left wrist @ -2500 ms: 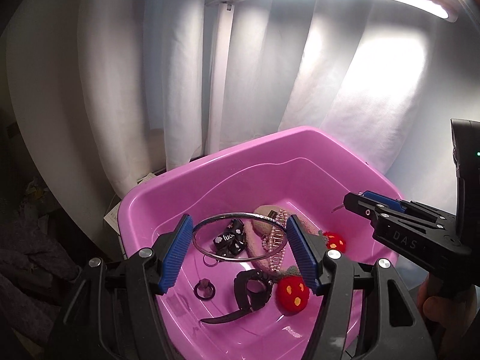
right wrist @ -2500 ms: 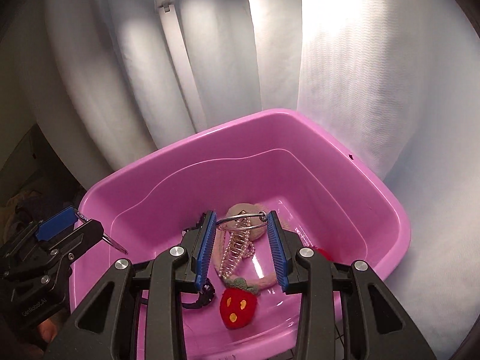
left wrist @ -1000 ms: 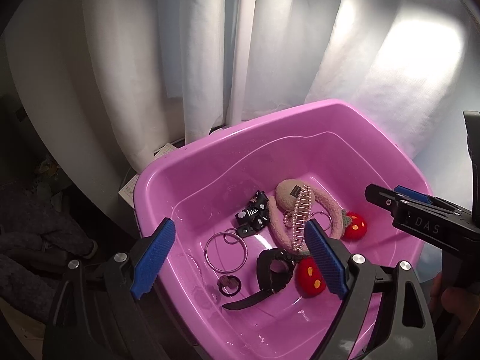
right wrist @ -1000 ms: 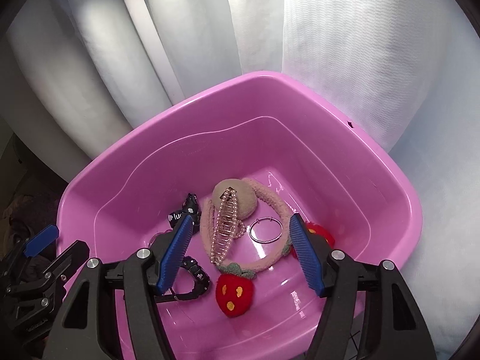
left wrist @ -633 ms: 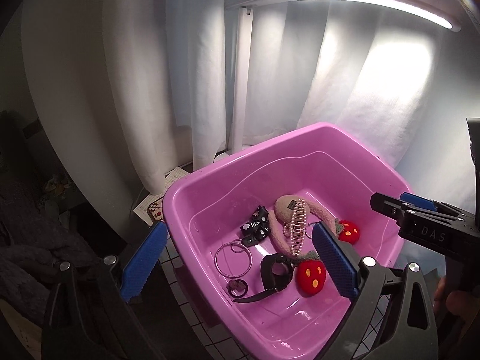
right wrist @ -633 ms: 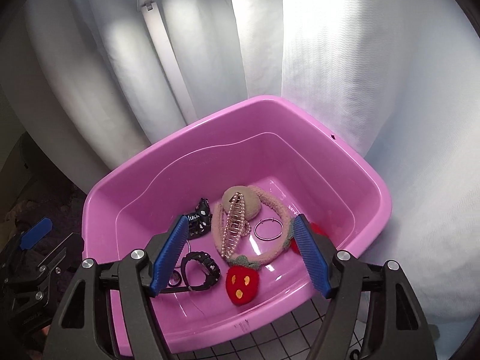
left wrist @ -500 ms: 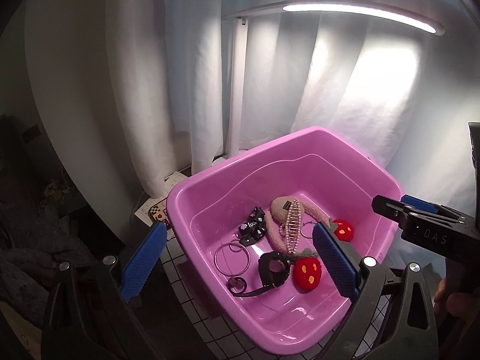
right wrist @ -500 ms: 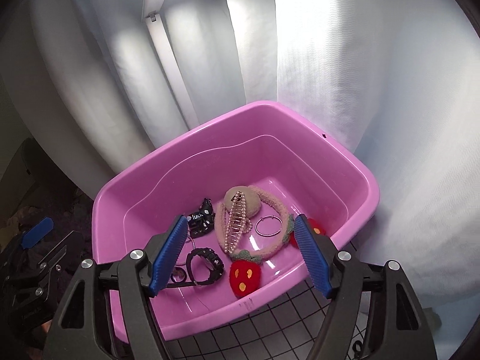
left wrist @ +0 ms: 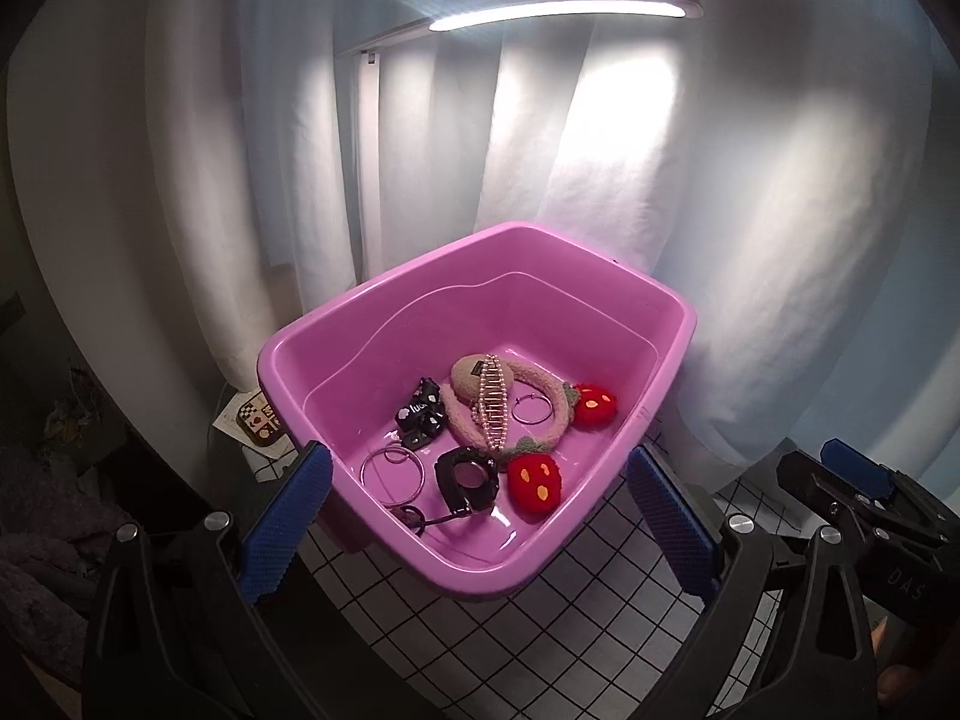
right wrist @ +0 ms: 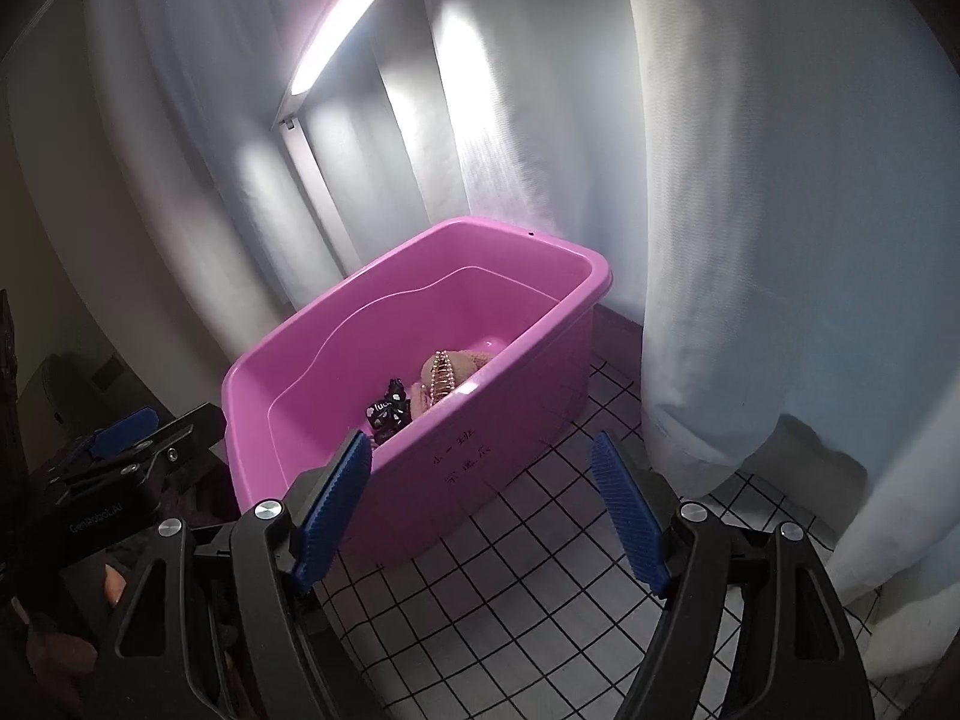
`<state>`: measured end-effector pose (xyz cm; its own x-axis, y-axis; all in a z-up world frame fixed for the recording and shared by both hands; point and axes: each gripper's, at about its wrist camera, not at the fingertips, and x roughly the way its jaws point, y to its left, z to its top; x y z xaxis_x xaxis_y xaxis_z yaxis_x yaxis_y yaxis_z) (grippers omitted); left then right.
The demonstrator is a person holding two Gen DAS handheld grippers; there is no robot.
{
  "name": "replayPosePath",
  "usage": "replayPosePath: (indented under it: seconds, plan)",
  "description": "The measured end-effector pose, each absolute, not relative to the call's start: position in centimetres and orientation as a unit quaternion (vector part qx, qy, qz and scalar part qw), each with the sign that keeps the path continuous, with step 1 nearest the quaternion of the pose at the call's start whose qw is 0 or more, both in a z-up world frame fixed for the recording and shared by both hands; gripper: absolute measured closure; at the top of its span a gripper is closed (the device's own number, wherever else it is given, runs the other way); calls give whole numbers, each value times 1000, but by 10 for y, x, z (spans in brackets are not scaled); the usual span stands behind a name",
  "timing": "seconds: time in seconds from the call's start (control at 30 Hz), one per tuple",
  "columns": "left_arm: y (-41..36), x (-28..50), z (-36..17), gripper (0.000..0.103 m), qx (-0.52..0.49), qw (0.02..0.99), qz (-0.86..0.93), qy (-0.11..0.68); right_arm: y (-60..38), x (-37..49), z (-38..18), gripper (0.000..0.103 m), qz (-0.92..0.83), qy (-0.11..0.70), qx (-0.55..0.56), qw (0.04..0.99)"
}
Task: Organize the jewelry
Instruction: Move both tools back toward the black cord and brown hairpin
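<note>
Holding jumbled jewelry (left wrist: 480,420), a glossy pink tub (left wrist: 600,300) sits on tiles.

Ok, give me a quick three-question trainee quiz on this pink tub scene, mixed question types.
1. True or false: the left gripper holds a silver hoop.
2. How many red strawberry plush pieces lie in the pink plastic tub?
3. The pearl-studded hair claw rests on: A) the fuzzy beige headband, B) the black watch, C) the white grid-patterned tabletop.

Key: 1 false, its jaws are open and empty. 2 two. 3 A.
</note>
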<state>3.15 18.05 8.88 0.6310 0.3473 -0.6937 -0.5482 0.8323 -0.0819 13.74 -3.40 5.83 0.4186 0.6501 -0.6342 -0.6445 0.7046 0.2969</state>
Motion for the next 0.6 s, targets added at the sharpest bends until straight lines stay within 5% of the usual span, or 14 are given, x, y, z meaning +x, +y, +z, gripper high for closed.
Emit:
replayPosePath:
  seconds: [0.6]
  plan:
    - [22,60,28,6,-70,905,50,417,-267,51,-34,29,164,440,87,878]
